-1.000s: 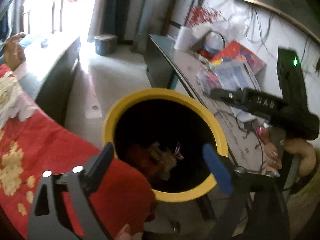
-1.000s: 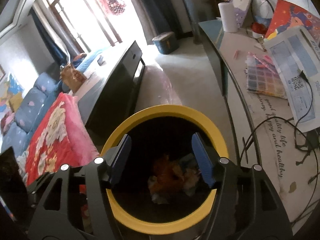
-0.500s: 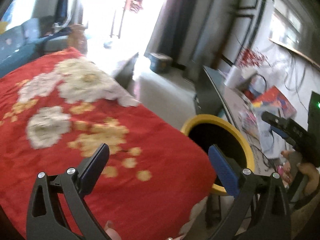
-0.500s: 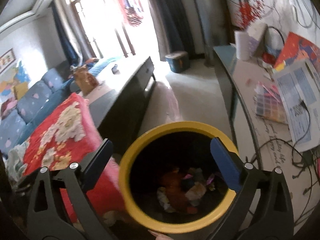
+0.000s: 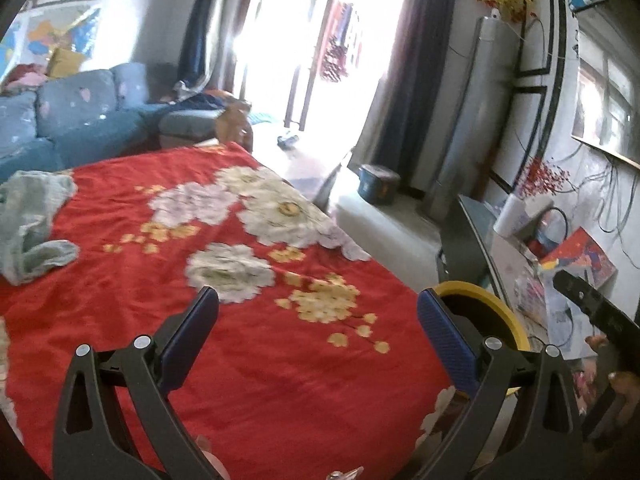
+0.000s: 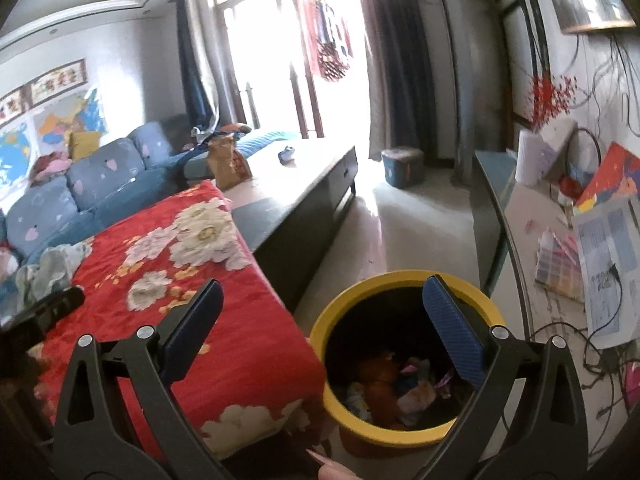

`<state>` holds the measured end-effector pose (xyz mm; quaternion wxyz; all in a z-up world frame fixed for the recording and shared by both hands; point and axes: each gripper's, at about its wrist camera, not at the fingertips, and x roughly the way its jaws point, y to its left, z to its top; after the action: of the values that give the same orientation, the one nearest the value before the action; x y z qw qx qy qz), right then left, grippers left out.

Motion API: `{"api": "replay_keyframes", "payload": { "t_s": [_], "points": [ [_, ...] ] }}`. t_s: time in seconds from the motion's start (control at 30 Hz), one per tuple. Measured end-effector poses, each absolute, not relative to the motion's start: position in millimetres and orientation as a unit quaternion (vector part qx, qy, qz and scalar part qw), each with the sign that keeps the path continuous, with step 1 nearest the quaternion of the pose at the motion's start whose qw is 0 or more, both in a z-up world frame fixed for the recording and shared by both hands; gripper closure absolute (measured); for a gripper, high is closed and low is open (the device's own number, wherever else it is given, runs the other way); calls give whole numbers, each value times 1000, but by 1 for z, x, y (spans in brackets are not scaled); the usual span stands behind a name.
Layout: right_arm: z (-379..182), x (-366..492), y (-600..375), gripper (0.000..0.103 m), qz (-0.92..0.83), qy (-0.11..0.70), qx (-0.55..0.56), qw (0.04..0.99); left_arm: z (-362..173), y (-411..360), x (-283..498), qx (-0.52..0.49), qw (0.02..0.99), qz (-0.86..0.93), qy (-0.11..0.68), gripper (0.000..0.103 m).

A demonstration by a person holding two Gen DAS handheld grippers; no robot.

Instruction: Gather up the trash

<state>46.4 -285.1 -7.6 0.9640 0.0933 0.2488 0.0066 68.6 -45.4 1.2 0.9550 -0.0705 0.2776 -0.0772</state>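
A yellow-rimmed bin [image 6: 400, 284] stands on the floor beside a red flowered blanket [image 6: 168, 280]; crumpled wrappers and other trash [image 6: 400, 388] lie inside it. My right gripper [image 6: 320, 308] hangs above and in front of the bin, open wide, with nothing between its blue pads. In the left wrist view the left gripper [image 5: 318, 316] is open and empty above the red blanket [image 5: 248, 340], with the bin [image 5: 484, 300] behind its right finger. The other gripper's black body [image 5: 592, 312] shows at the right edge.
A grey-green cloth [image 5: 32, 224] lies on the blanket's far left. A blue sofa [image 6: 80, 192] and a low dark table [image 6: 304, 204] with a brown paper bag [image 6: 228, 160] stand beyond. A long side table [image 6: 560, 264] with papers and cables runs along the right wall.
Both grippers have risen and drawn back from over the bin. The left one swung left over the blanket. The right gripper's jaws have opened wider.
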Motion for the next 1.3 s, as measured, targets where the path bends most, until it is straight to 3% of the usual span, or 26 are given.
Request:
{"api": "replay_keyframes", "payload": {
  "t_s": [0.57,1.3],
  "points": [
    [-9,-26,-218,11,-41,110,20,993,16,-27,-1,-51,982,-37,179,7],
    [-11,-27,-216,11,-28,112,17,993,11,-39,-7,-51,980,-57,185,6]
  ]
}}
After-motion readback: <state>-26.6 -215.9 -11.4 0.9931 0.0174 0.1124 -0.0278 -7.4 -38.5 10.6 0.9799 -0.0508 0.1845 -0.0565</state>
